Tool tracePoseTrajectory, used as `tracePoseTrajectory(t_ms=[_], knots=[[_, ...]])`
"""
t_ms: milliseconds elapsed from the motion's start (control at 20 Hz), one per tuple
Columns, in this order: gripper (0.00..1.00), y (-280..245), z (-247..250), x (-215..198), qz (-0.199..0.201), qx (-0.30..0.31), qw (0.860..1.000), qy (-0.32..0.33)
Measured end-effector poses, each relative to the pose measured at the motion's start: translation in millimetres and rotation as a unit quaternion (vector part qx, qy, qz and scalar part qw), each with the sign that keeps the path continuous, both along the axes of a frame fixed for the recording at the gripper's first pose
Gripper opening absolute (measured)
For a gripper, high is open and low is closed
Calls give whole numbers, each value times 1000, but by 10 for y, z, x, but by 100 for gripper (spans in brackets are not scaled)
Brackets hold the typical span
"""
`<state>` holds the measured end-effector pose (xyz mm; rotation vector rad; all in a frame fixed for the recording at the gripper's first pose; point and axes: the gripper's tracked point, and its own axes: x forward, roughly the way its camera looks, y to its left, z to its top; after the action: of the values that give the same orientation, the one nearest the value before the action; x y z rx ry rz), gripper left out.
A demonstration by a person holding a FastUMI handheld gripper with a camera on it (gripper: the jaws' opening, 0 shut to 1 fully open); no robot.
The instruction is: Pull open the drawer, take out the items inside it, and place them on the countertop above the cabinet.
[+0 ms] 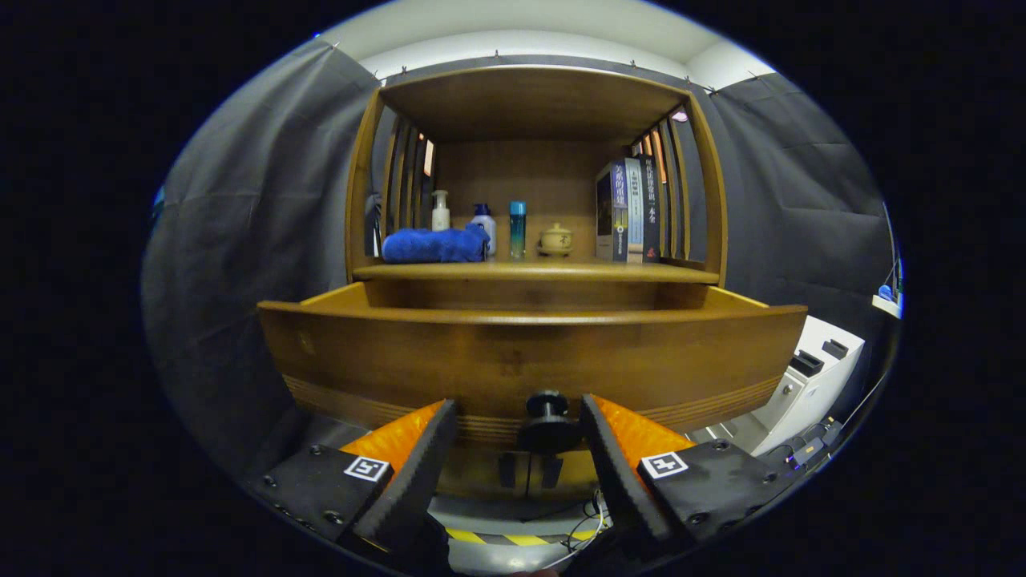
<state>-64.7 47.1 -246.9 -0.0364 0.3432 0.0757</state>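
The wooden cabinet's drawer [529,361] stands pulled out toward me, its wide front panel just ahead of the fingers. Its dark round knob [549,421] sits between my fingertips, closer to the right finger [597,425] than to the left finger [437,433]. My gripper [517,409] is open, with a gap on the knob's left side. From this low angle the drawer's front hides its inside. Above it runs the countertop [537,272], carrying a folded blue towel [433,244], a pump bottle [440,212], a white bottle [483,224], a teal bottle [518,228] and a small lidded pot [555,239].
Upright books [629,210] stand at the countertop's right end under the wooden top shelf [529,100]. A white device [809,377] sits low to the right of the drawer. Cables [589,525] and yellow-black tape [513,538] lie on the floor below.
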Motion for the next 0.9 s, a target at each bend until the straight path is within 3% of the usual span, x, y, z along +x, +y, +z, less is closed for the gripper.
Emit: tracePoseTrajectory(t_ms=[150, 300, 400, 650, 900], knots=[[97, -83, 645, 258, -4, 16, 999, -41], [97, -231, 1022, 682, -18, 6, 1000, -17], [98, -103, 1090, 1034, 23, 2, 999, 22], [98, -69, 639, 1572, 41, -31, 987, 155], [95, -44, 24, 1654, 33, -21, 961, 273]])
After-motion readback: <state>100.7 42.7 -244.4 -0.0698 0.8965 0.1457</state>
